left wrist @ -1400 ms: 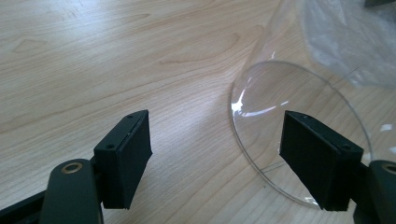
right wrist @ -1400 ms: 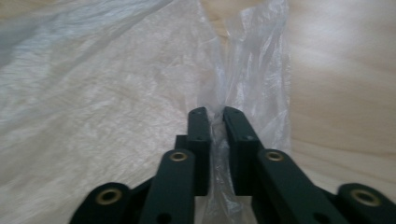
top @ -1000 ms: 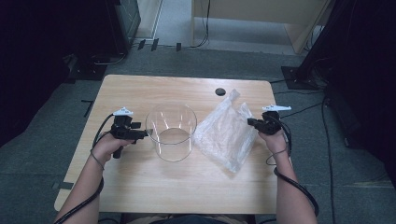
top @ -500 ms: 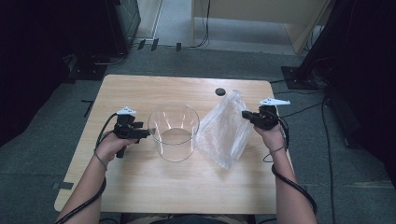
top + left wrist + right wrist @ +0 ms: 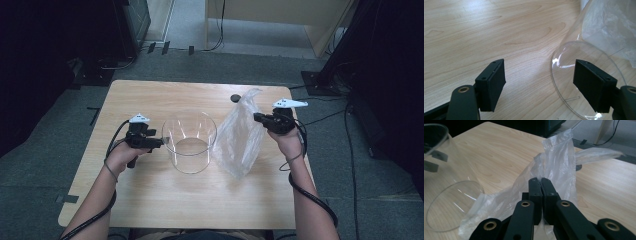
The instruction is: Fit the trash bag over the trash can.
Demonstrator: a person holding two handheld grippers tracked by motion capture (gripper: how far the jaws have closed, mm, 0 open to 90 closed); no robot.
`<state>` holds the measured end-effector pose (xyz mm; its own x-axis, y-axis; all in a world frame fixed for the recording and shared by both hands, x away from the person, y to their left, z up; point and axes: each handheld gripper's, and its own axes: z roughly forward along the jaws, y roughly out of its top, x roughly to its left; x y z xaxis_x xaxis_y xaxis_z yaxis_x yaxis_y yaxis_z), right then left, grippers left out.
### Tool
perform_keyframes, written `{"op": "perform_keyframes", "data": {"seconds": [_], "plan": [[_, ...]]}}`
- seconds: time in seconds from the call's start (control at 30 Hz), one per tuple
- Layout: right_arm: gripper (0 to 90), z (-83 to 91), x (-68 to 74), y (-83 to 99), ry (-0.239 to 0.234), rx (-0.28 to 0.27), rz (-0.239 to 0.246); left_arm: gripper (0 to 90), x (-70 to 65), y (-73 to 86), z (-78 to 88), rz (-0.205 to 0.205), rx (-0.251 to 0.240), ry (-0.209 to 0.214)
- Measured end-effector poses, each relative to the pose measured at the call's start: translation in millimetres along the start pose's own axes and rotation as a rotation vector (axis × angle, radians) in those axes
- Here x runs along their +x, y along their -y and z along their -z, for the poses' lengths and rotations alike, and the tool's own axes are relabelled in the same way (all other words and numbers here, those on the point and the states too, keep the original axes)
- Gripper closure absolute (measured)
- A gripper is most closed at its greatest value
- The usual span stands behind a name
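Clear plastic bag (image 5: 240, 137) hangs at 3 o'clock of the glass bowl (image 5: 189, 141), pinched by the right gripper (image 5: 258, 118) fingers; left gripper (image 5: 159, 143) fingers are released at the bowl rim. Bagging seems not yet begun.

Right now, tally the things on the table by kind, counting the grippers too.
Clear glass container: 1
Clear plastic bag: 1
Small black round thing: 1
Grippers: 2, the left gripper and the right gripper
Total: 5
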<state>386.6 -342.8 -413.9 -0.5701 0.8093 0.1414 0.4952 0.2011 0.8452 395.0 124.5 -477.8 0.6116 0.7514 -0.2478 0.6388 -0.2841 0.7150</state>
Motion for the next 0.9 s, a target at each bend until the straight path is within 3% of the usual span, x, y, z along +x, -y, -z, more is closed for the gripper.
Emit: {"op": "perform_keyframes", "data": {"seconds": [0.3,0.53,0.9], "plan": [[88.8,3.3,12.3,-11.7,-0.032,-0.013,0.02,25.0,-6.7,-4.0,-1.7,-0.018,-0.011,0.009],[88.9,7.1,29.9,-26.9,-0.069,-0.035,0.066,25.0,-11.5,-7.9,-1.4,-0.027,-0.023,0.018],[88.8,8.6,45.6,-37.6,-0.117,-0.053,0.081,24.6,-14.5,-22.1,18.5,-0.048,-0.057,0.042]]}}
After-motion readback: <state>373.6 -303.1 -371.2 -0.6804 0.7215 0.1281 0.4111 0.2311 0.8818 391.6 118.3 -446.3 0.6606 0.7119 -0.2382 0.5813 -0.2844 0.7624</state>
